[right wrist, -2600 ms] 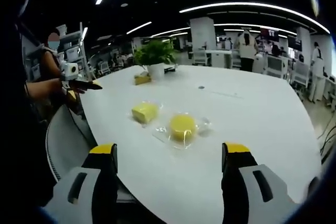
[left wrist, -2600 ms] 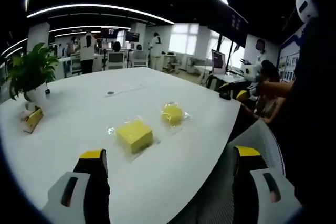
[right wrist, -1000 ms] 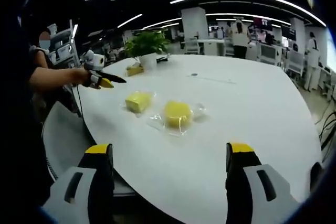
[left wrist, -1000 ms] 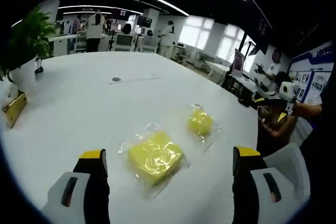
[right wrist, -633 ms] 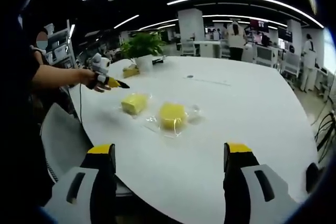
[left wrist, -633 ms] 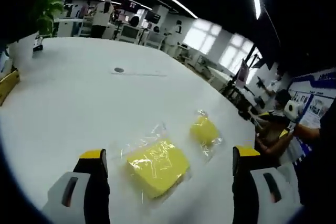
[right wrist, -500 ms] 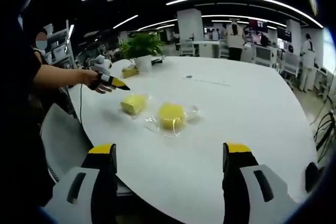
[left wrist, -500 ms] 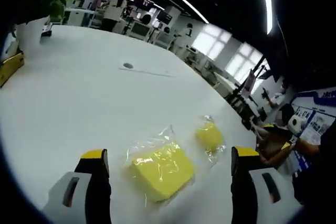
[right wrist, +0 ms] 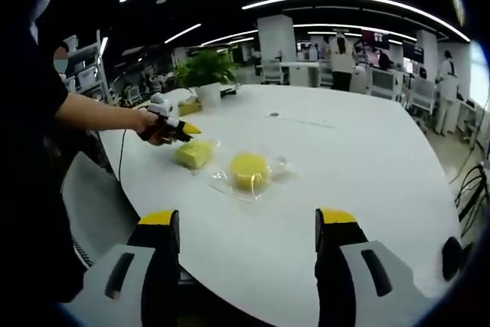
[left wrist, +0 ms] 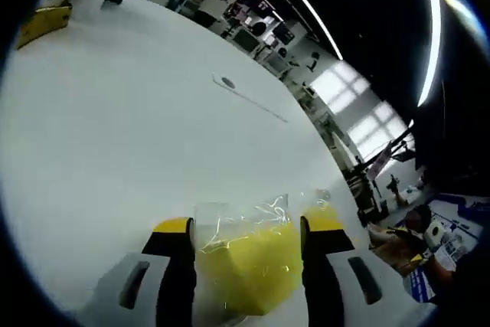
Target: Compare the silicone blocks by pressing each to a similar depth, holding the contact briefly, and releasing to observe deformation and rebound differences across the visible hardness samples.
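A: What could go wrong here?

B: The square block (left wrist: 249, 262) is in a loose clear bag (left wrist: 245, 216); I judge the film could slide on the white table (left wrist: 115, 128), so the press skews or the block scoots off.

A: Where is it against the left gripper (left wrist: 246, 229)?

B: Between its jaws, at 6 o'clock; whether they touch it, I cannot tell. The round block (right wrist: 249, 169) lies at 12 o'clock from the right gripper (right wrist: 249, 223), well apart, jaws spread wide.
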{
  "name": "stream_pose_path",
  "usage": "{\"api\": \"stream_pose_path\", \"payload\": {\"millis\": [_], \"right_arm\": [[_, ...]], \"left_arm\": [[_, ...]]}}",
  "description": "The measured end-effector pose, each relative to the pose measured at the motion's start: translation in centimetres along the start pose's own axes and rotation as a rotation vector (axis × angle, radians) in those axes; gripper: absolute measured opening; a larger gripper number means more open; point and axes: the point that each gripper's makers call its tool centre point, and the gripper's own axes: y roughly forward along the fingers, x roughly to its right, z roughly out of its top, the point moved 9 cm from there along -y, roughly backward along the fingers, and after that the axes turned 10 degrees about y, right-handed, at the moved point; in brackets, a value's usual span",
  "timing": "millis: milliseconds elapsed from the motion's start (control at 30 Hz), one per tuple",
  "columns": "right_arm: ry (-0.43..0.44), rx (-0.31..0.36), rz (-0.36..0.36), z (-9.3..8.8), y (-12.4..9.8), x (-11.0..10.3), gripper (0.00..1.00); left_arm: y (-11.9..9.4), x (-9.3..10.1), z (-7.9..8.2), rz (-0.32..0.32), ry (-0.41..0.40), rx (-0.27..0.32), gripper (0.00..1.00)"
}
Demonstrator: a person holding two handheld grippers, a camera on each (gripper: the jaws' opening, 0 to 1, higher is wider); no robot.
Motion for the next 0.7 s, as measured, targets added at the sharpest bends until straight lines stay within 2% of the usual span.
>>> {"api": "stream_pose_path", "payload": {"millis": [67,200,333,400,467,600,633,700], "right_arm": [[0.002,-0.001,-0.004,-0.1,-0.1,0.0,0.65],[0.003,-0.009,-0.011,-0.4,-0.4,0.0,0.64],[0.0,-0.017,-0.013,-0.7,-0.4,-0.1,0.64],[-0.002,-0.019,-0.015,-0.7,-0.4,-0.1,0.64],[-0.004,-0.02,-0.018,-0.7,-0.4,-0.1,0.64],[-0.01,-0.018,-0.018,-0.6,-0.4,-0.2,0.64],[-0.011,-0.019,-0.014,-0.6,-0.3,-0.3,0.63],[-0.013,-0.019,-0.013,-0.6,-0.3,-0.4,0.63]], "left_arm": [[0.0,-0.4,-0.3,0.013,-0.04,0.003,0.45],[-0.1,-0.8,-0.7,0.027,-0.149,0.056,0.36],[-0.3,-1.5,-1.2,0.044,-0.226,0.09,0.23],[-0.3,-1.3,-1.5,0.032,-0.223,0.101,0.21],[-0.1,-1.1,-1.6,0.022,-0.257,0.109,0.2],[-0.1,-0.8,-1.7,0.002,-0.242,0.119,0.11],[-0.1,-0.3,-1.3,-0.048,-0.273,0.158,0.08],[-0.3,-0.3,-1.1,-0.05,-0.324,0.217,0.0]]}}
